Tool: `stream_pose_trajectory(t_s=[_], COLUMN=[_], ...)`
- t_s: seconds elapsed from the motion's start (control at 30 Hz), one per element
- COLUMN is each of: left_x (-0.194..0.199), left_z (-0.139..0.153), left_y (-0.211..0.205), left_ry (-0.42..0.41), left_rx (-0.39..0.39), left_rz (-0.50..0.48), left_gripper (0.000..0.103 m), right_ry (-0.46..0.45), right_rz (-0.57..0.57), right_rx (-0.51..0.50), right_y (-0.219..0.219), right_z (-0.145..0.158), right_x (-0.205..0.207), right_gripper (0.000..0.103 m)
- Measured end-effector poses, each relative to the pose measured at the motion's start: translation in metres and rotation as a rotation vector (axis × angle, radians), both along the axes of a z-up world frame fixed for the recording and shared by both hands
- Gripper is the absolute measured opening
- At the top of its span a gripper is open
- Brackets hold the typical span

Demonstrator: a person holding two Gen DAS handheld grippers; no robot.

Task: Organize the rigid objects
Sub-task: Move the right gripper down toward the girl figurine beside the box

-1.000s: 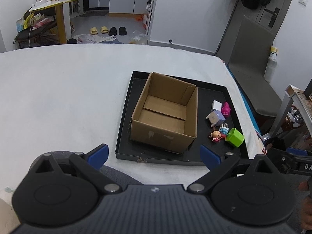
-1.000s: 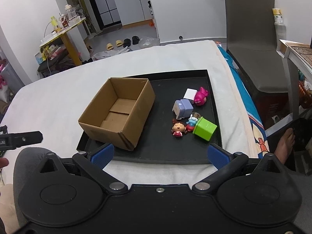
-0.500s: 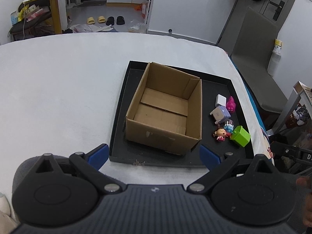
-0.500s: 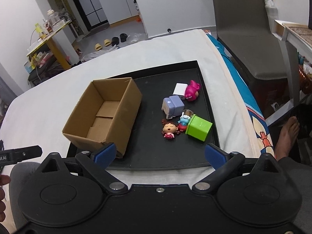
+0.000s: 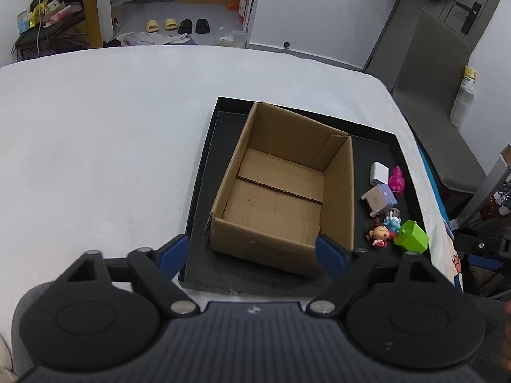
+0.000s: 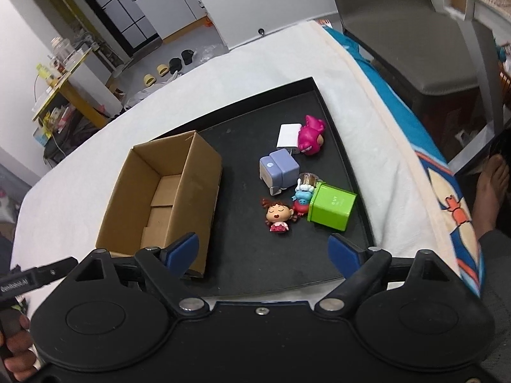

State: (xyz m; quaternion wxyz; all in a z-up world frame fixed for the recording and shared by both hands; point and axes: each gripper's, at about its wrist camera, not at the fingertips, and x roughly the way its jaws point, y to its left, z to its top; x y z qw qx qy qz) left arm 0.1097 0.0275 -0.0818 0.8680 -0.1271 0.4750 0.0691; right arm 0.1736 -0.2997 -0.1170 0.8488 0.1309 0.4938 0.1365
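An open, empty cardboard box [image 5: 281, 191] [image 6: 159, 191] stands on the left part of a black tray [image 5: 204, 268] [image 6: 249, 255]. To its right lie a green cube [image 6: 332, 207] [image 5: 412, 236], a red-haired doll figure [image 6: 278, 215] [image 5: 379, 234], a small blue figure [image 6: 301, 195], a lilac block [image 6: 278, 170] [image 5: 378, 197], a white block [image 6: 288, 134] [image 5: 379, 173] and a pink figure [image 6: 311, 135] [image 5: 397, 183]. My left gripper [image 5: 252, 253] is open and empty above the box's near wall. My right gripper [image 6: 263, 252] is open and empty, just short of the doll.
The tray sits on a white cloth-covered table [image 5: 95, 143]. A grey chair [image 6: 415, 48] stands beyond the table's right edge, and a bare foot [image 6: 491, 185] shows at the right. Shoes and a yellow side table [image 5: 89, 6] are on the floor behind.
Both grippers have moved forward and lower toward the tray. The box looms larger in the left view and the toys larger in the right view. Nothing on the tray has moved.
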Motion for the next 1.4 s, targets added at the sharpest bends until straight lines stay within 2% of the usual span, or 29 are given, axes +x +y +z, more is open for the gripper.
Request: stream_pose_trajectory(t_s=[0.17,0.33,0.6,0.9,1.4], left_x=[0.015,0.031,0.051,0.072,0.110], left_z=[-0.010,-0.023,-0.040,-0.047,-0.049], left_y=[0.005,0.011,0.017,0.022,0.029], left_ry=[0.018,0.048,0.085,0.089,0.138], left_rx=[0.001,-0.005,0.015,0.088,0.170], left_rz=[-0.007,-0.007,-0.023,-0.035,-0.091], left_gripper=[0.070,0.051,0.036,0.035,0.039], right_ry=[0.038,0.096,0.152,0.199,0.223], right_rz=[-0.024,-0.058,-0.116,-0.155,-0.173], right_rx=[0.036,0.094,0.121,0.140,0.123], right_y=[0.002,0.002,0.004,0.007,0.011], right_z=[-0.008,-0.021,-0.045,-0.073,-0.090], right_x=[0.016,0.031,0.048,0.060,0.069], right_gripper=[0.086,0.084,0.082,0.081,0.081])
